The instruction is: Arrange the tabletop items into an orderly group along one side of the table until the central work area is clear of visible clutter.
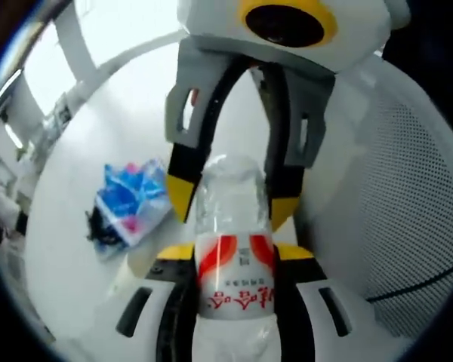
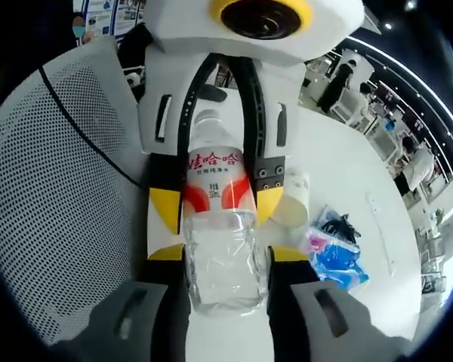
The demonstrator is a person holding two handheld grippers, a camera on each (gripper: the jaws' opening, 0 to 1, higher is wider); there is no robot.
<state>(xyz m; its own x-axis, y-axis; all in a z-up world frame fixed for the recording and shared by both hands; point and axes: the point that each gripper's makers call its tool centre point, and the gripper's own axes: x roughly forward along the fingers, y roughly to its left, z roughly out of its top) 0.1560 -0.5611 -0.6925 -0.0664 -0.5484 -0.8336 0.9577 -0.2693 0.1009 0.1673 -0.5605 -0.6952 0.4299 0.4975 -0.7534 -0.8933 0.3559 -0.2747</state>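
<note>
In the left gripper view, the left gripper rises from 6 o'clock, and its two yellow-tipped jaws are closed on the water bottle. The bottle is clear plastic with a red and white label, and it runs from 6 o'clock up to the centre of the view. The right gripper comes down from 12 o'clock, and its yellow tips press on the far end of the same bottle, one on each side. So both grippers grasp one bottle, from opposite ends, above the white table. At 9 o'clock on the table lies a blue and pink packet, with a small dark thing just beside it that I cannot identify. At 3 o'clock there is a white mesh chair back, near the edge of the table.

In the right gripper view, the right gripper rises from 6 o'clock, clenched on the bottle, and the left gripper reaches down from 12 o'clock and holds the labelled part. The mesh chair back stands at 9 o'clock. On the table, at 3 o'clock, a white paper cup stands just beside the jaw. The blue and pink packet lies at 4 o'clock, near the cup but apart from it. Far away, at 2 o'clock, some people are beside other tables.
</note>
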